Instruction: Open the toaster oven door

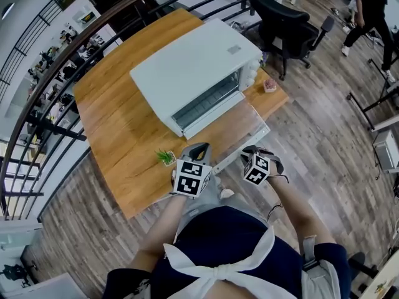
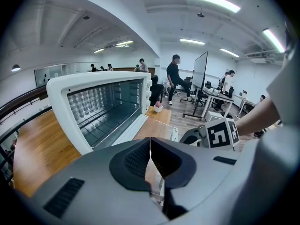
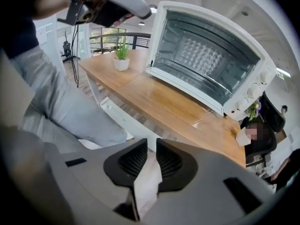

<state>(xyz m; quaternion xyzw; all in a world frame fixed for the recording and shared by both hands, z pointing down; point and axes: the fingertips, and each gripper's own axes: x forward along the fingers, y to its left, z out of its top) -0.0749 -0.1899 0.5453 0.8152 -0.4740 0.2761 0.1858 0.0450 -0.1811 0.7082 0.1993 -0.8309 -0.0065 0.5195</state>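
The white toaster oven (image 1: 193, 67) stands on the wooden table (image 1: 118, 136) with its glass door (image 1: 240, 124) folded down level, so the cavity (image 3: 206, 50) is exposed. The door's white handle bar (image 3: 115, 112) runs along the door's front edge and into my right gripper (image 3: 151, 146), whose jaws sit against it on both sides. In the head view that right gripper (image 1: 249, 151) is at the handle (image 1: 244, 146). My left gripper (image 2: 150, 146) is shut on nothing and hovers to the left of the door (image 2: 157, 125), near the table's front edge (image 1: 198, 149).
A small potted plant (image 1: 166, 157) stands by the table's front edge, left of the door. A small pink-flowered pot (image 1: 270, 85) sits right of the oven. A black office chair (image 1: 287, 23) and a railing (image 1: 37, 104) flank the table; a person (image 1: 373, 11) walks far right.
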